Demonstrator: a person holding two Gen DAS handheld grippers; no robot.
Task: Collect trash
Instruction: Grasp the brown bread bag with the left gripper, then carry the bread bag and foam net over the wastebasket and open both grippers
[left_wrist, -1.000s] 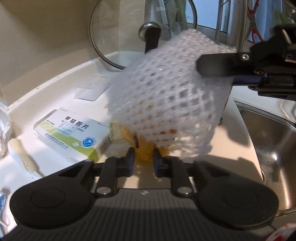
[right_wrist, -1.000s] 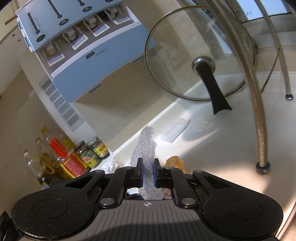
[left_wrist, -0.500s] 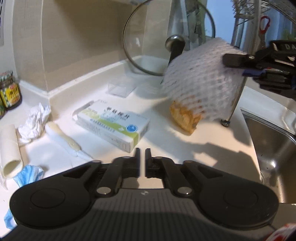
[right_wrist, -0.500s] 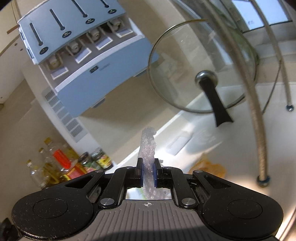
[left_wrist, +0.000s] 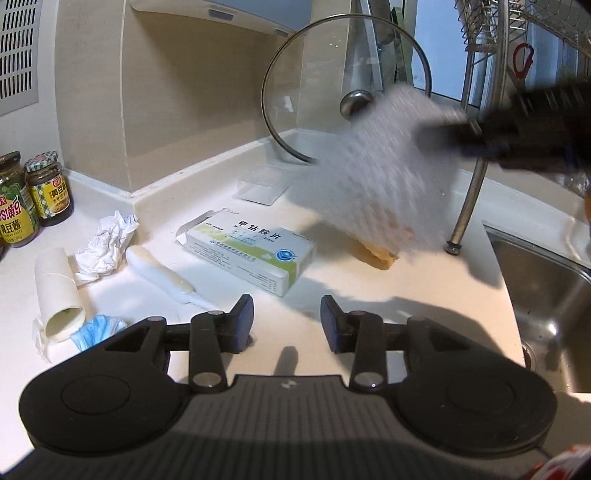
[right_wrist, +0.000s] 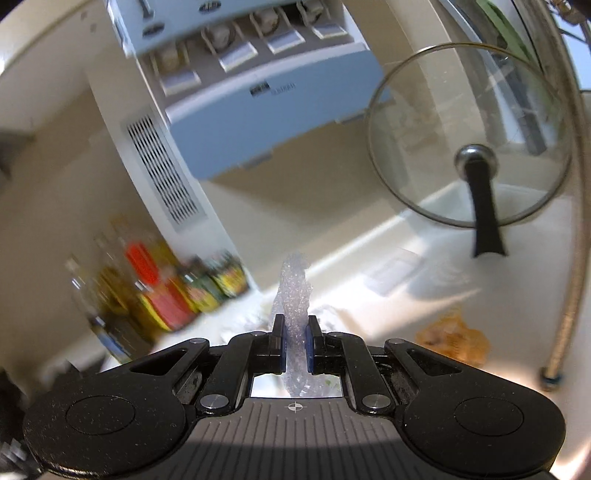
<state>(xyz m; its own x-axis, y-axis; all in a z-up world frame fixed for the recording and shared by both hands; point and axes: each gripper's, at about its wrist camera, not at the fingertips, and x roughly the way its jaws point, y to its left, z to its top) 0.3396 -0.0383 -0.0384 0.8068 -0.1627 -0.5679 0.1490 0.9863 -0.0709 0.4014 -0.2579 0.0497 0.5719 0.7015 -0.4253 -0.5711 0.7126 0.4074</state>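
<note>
While my right tool (right_wrist: 294, 343) pinches the white foam fruit net (left_wrist: 388, 177) and holds it lifted off the tabletop (left_wrist: 369, 291), my left tool (left_wrist: 287, 319) hangs spread with nothing between its fingers.

Ahead of the left tool: a green-and-white medicine box (left_wrist: 251, 251), lying flat. Beyond it to the right, partly behind the blurred net: an orange peel (left_wrist: 376, 254). To the left: a white brush (left_wrist: 162, 273), a crumpled tissue (left_wrist: 105, 243), a cardboard tube (left_wrist: 59, 291) on its side, a blue scrap (left_wrist: 96, 326) touching the tube. Farther back: a clear plastic tray (left_wrist: 262, 188) and a glass pot lid (left_wrist: 347, 92) leaning on the wall. Far left: two sauce jars (left_wrist: 33, 195). Right: the sink (left_wrist: 546, 295).
</note>
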